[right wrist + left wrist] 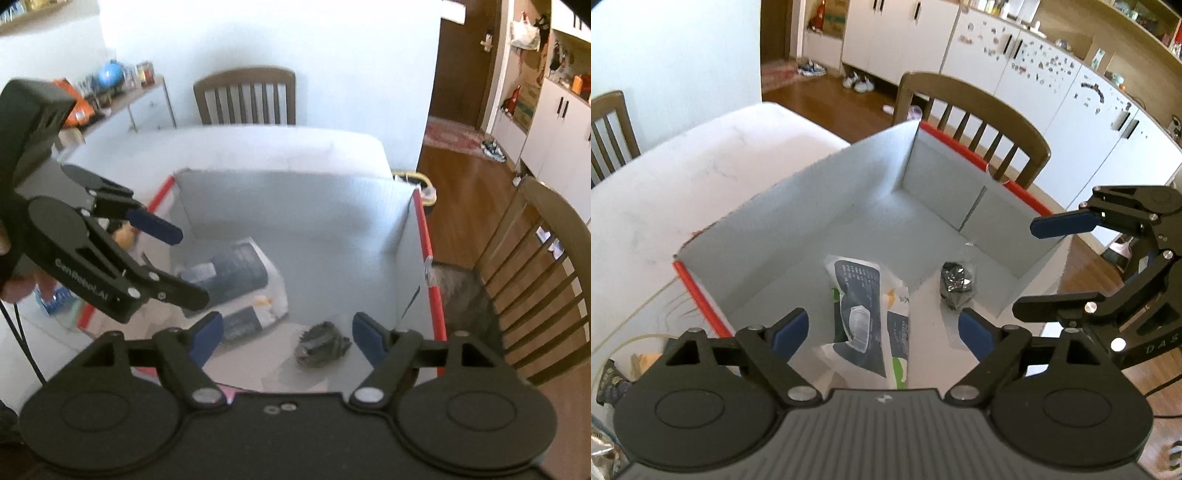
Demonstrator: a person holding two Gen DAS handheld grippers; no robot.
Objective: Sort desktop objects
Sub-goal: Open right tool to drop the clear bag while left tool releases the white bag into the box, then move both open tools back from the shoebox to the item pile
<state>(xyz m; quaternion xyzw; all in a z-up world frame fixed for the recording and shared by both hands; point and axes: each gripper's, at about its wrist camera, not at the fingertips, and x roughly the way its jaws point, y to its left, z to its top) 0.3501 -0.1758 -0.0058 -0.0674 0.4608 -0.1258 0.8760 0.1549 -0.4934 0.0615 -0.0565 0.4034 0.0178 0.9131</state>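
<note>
A grey open box with red edges [942, 177] [295, 206] stands on the white table. Inside lie a white and dark blue packet [864, 306] [240, 273] and a crumpled dark foil wrapper [956, 284] [321, 343]. My left gripper [882, 332] is open and empty above the box's near side, over the packet; it also shows in the right wrist view [188, 266]. My right gripper [288, 336] is open and empty over the box, just above the wrapper; it also shows in the left wrist view [1027, 266].
The white table [683, 192] carries snack packets at its left edge [609, 380] and small items left of the box [55, 295]. Wooden chairs [979, 125] [546, 280] [247, 96] stand close around the table. White cabinets [1052, 74] line the far wall.
</note>
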